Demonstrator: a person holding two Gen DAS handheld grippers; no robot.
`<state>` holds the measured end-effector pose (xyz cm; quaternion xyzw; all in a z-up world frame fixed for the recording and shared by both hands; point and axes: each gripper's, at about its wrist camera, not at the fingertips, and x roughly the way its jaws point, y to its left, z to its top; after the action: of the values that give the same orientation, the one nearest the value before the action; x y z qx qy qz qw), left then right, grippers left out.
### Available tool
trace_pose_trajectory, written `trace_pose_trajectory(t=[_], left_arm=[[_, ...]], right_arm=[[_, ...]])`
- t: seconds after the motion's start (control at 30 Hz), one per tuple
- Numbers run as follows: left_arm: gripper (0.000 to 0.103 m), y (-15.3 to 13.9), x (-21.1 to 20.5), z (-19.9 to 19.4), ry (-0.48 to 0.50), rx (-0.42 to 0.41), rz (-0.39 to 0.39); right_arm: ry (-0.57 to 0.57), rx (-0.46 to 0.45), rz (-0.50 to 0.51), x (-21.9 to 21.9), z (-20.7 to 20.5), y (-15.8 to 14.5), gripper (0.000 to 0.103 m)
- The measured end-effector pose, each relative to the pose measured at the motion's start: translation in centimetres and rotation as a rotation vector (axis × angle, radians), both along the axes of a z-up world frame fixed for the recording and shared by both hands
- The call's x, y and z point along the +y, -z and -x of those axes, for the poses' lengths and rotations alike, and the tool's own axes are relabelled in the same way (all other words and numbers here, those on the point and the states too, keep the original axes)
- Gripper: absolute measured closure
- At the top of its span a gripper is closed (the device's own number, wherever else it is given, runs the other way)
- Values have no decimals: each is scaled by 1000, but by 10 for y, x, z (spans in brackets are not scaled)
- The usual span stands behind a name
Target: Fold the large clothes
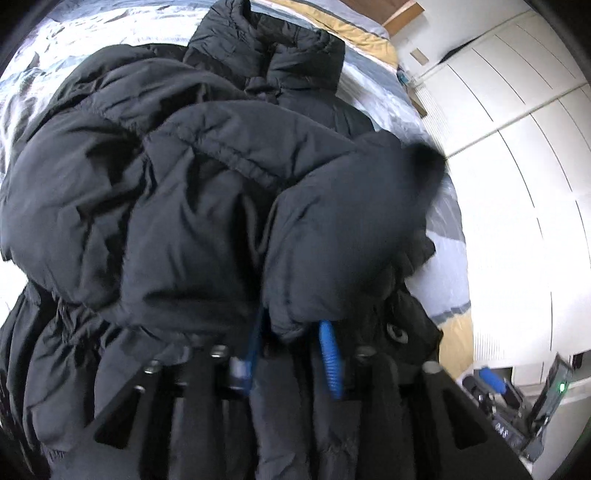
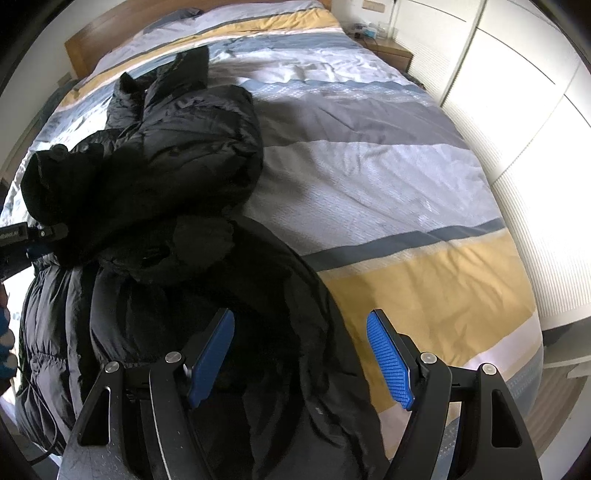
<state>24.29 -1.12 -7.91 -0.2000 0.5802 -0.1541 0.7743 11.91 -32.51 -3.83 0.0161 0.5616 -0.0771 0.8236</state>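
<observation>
A large black puffer jacket (image 2: 177, 155) lies on the bed, its collar toward the headboard. In the left wrist view the jacket (image 1: 184, 184) fills the frame. My left gripper (image 1: 291, 332) is shut on a sleeve cuff (image 1: 332, 258) and holds it over the jacket body; only the blue pads (image 1: 328, 354) show beneath the fabric. It also shows at the left edge of the right wrist view (image 2: 40, 234). My right gripper (image 2: 301, 354) is open and empty, over the jacket's lower hem (image 2: 280, 314) by the bed's near side.
The bed (image 2: 388, 177) has a striped grey, blue, white and yellow cover. A wooden headboard (image 2: 96, 33) is at the far end, a nightstand (image 2: 391, 51) beside it. White wardrobe doors (image 2: 524, 110) run along the right. The right gripper shows low right in the left wrist view (image 1: 517, 402).
</observation>
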Motion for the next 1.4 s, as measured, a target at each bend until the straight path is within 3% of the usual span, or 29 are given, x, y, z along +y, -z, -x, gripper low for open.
trace_pose_trajectory(t=[0.27, 0.43, 0.67, 0.87, 1.1, 1.27, 1.4], left_arm=[[70, -7, 12, 21, 41, -25, 37], [69, -27, 60, 32, -14, -83, -25], [69, -47, 137, 14, -83, -151, -172], [67, -45, 172, -10, -102, -179, -194], [67, -12, 154, -38, -53, -166, -170], [63, 34, 135, -44, -38, -152, -199], [61, 54, 125, -37, -29, -192, -240]], right_arm=[[-57, -42, 7, 34, -22, -16, 30], [-129, -99, -11, 69, -41, -33, 30], [-269, -197, -54, 149, -86, -55, 30], [-361, -240, -80, 212, -115, -55, 30], [-412, -186, -44, 244, -133, -12, 30], [-375, -104, -23, 217, -139, 42, 30], [-395, -108, -54, 201, -133, 66, 26]])
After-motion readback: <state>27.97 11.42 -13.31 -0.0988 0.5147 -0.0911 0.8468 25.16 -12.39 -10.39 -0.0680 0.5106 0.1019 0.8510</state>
